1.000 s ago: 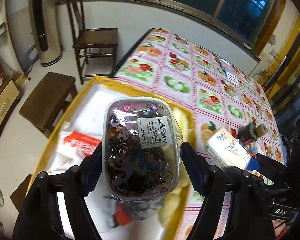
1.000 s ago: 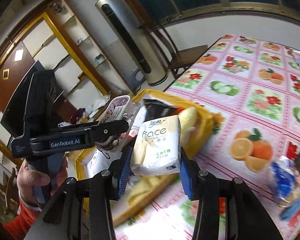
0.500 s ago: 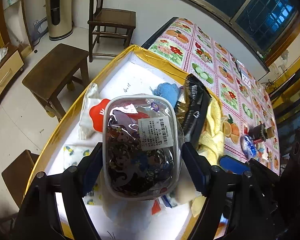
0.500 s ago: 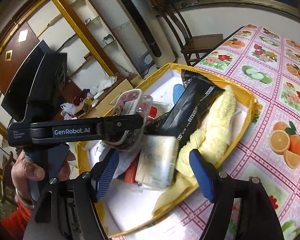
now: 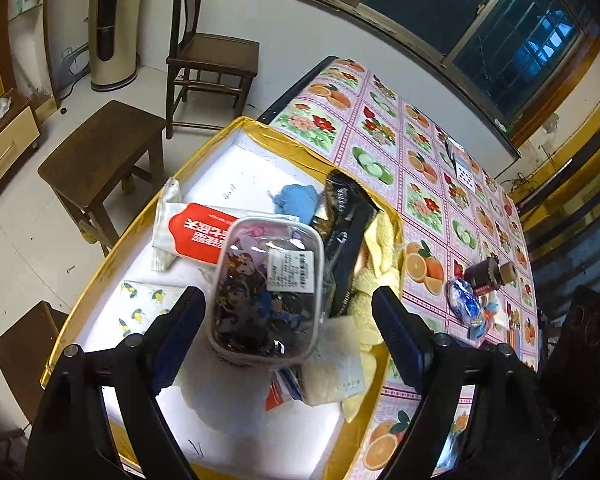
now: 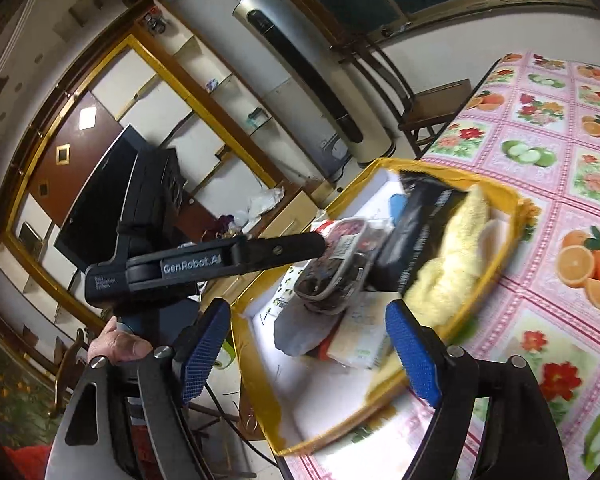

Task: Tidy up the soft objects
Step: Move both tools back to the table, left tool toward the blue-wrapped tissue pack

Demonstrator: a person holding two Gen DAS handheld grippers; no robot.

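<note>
Both hand-held grippers, left (image 5: 286, 312) and right (image 6: 300, 338), released; clear pouch (image 5: 268, 288) apparently perched atop clutter in the yellow-rimmed box (image 5: 100, 268) at the worktop (image 5: 428, 200) edge, may slide off.

Black claw (image 6: 304, 340), blue pads (image 6: 200, 346)

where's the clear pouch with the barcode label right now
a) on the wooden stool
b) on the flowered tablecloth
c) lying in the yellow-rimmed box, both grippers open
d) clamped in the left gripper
c: the clear pouch lies among the other things in the yellow-rimmed box, and the left gripper and the right gripper both stand open, neither touching it.
</note>
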